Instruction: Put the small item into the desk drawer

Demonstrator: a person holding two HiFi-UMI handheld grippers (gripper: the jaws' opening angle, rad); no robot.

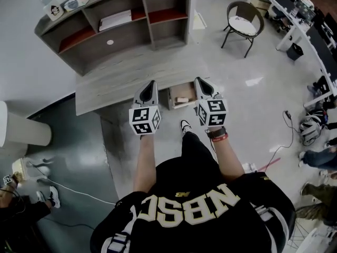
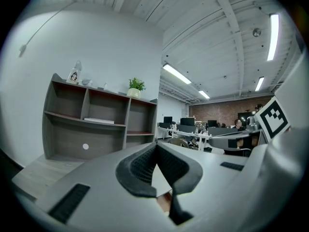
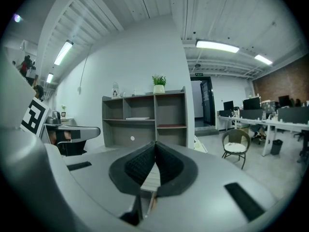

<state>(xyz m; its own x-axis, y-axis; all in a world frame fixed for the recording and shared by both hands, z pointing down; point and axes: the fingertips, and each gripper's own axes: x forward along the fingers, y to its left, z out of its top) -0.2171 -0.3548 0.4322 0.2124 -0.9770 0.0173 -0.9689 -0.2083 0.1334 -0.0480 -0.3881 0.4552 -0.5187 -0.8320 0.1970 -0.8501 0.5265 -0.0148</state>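
Note:
The grey wooden desk (image 1: 121, 80) has its drawer (image 1: 172, 98) pulled out at the front, between my two grippers in the head view. A small pale item (image 1: 182, 99) lies inside the drawer. My left gripper (image 1: 153, 82) (image 2: 155, 146) hovers just left of the drawer above the desk's front edge, its jaws shut and holding nothing. My right gripper (image 1: 198, 80) (image 3: 155, 143) hovers just right of the drawer, also shut and holding nothing. Both point towards the shelf unit.
A grey shelf unit (image 1: 126, 20) (image 3: 145, 120) (image 2: 96, 124) stands on the back of the desk, with papers on one shelf. A wicker chair (image 1: 243, 24) (image 3: 235, 146) is to the right. Cables and a person's feet lie on the floor at the left and right.

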